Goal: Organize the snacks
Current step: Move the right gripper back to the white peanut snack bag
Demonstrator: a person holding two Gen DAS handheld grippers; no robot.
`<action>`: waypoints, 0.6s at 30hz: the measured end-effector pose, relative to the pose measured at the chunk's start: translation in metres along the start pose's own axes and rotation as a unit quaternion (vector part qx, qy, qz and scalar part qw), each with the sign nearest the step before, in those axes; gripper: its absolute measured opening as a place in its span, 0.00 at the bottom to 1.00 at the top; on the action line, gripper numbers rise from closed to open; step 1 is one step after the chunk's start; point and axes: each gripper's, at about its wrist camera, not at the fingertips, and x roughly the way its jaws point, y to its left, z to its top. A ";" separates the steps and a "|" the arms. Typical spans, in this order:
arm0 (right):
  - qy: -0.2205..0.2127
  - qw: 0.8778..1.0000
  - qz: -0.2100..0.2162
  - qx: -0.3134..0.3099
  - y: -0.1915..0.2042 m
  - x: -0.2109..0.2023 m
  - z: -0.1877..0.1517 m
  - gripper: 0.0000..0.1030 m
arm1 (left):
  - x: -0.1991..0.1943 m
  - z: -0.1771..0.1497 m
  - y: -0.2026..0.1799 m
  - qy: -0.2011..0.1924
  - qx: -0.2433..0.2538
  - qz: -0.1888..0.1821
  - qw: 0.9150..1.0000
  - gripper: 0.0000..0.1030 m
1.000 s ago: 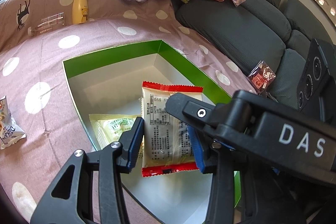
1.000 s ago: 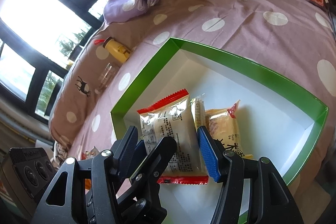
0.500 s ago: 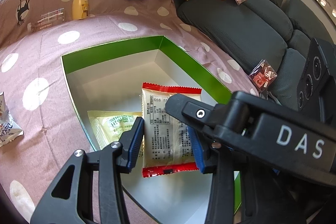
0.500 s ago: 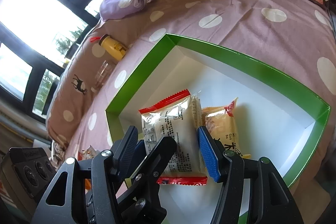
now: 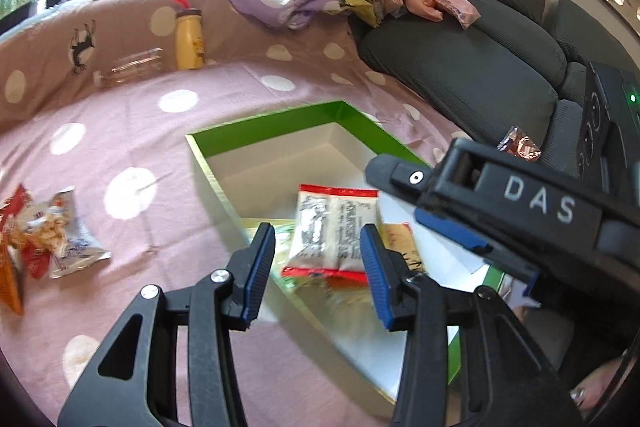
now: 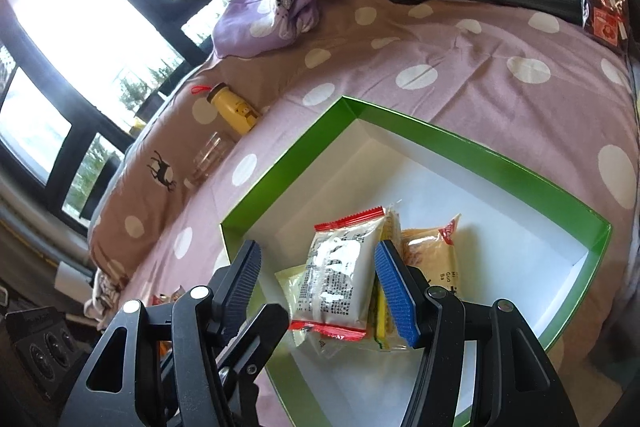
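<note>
With both tongs, left (image 5: 318,263) and right (image 6: 318,285), released over the box (image 6: 480,147), send the left to the loose packets (image 5: 60,239), gripping one by its middle.

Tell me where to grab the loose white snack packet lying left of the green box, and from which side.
Take the white snack packet across its puffy middle, from above, jaws spanning its narrow width. It lies flat on the polka-dot cloth, so no edge is raised to pinch, and red wrappers crowd its left side. The left gripper looks nearer; its jaws hold nothing.
</note>
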 end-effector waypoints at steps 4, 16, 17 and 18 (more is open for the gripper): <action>-0.009 1.000 0.000 -0.025 0.019 -0.003 -0.006 0.60 | -0.029 -0.006 0.027 -0.010 -0.023 0.029 0.999 0.51; 0.001 0.992 0.003 -0.124 0.085 0.007 -0.038 0.75 | -0.113 -0.054 0.139 -0.022 -0.145 0.169 0.975 0.86; 0.003 0.991 0.006 -0.135 0.090 0.009 -0.042 0.77 | -0.115 -0.059 0.149 -0.022 -0.164 0.167 0.972 0.86; 0.005 0.989 0.007 -0.146 0.096 0.011 -0.046 0.78 | -0.117 -0.064 0.160 -0.020 -0.184 0.172 0.968 0.86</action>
